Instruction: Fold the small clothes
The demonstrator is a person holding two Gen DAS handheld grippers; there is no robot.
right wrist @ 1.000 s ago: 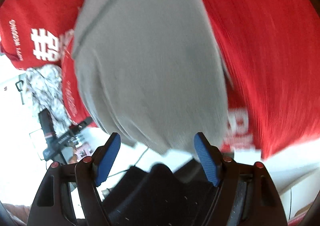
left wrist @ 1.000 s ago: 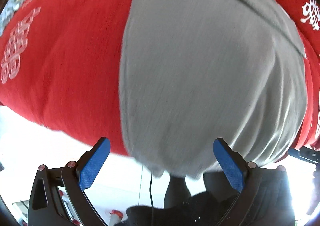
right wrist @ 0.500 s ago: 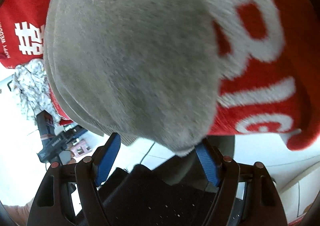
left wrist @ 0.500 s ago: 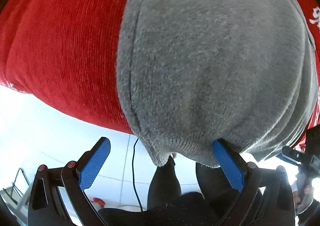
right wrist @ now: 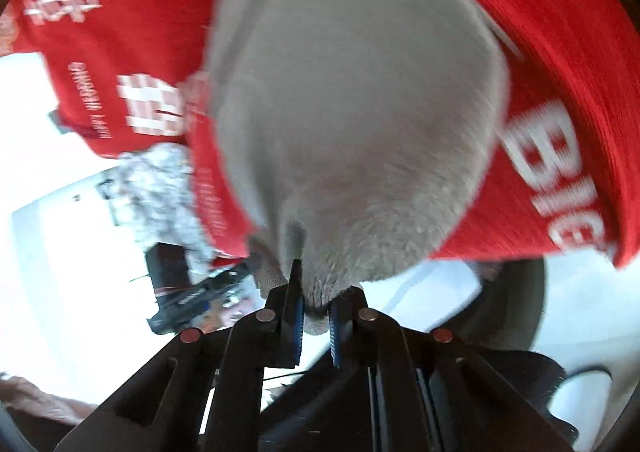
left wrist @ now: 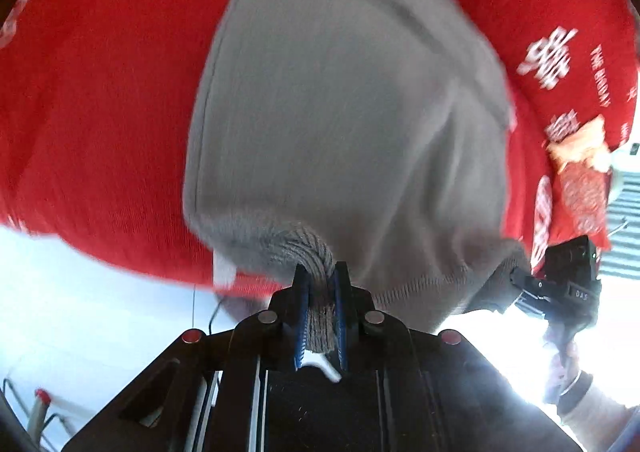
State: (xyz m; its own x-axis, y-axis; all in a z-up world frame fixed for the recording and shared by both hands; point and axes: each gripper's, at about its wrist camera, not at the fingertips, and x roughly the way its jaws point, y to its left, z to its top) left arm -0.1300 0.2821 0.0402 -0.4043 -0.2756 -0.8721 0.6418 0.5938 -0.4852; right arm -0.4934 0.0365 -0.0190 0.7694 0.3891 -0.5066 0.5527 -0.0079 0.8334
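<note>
A small grey knit garment (left wrist: 340,124) lies on a red cloth with white lettering (left wrist: 100,124). My left gripper (left wrist: 320,284) is shut on the garment's near hem, with grey knit bunched between the blue pads. In the right wrist view the same grey garment (right wrist: 352,112) fills the middle, and my right gripper (right wrist: 316,292) is shut on its near edge. The right gripper also shows in the left wrist view (left wrist: 560,284) at the garment's right corner. The left gripper shows in the right wrist view (right wrist: 188,284) at the left.
The red cloth (right wrist: 560,112) covers the surface and ends close in front of both grippers. A white and grey patterned garment (right wrist: 160,188) lies at the left. An orange-patterned item (left wrist: 580,172) lies at the right edge. White floor shows below the cloth edge.
Both grippers were open around the grey garment's near edge. Both have now shut on that edge, bunching the fabric between the pads.
</note>
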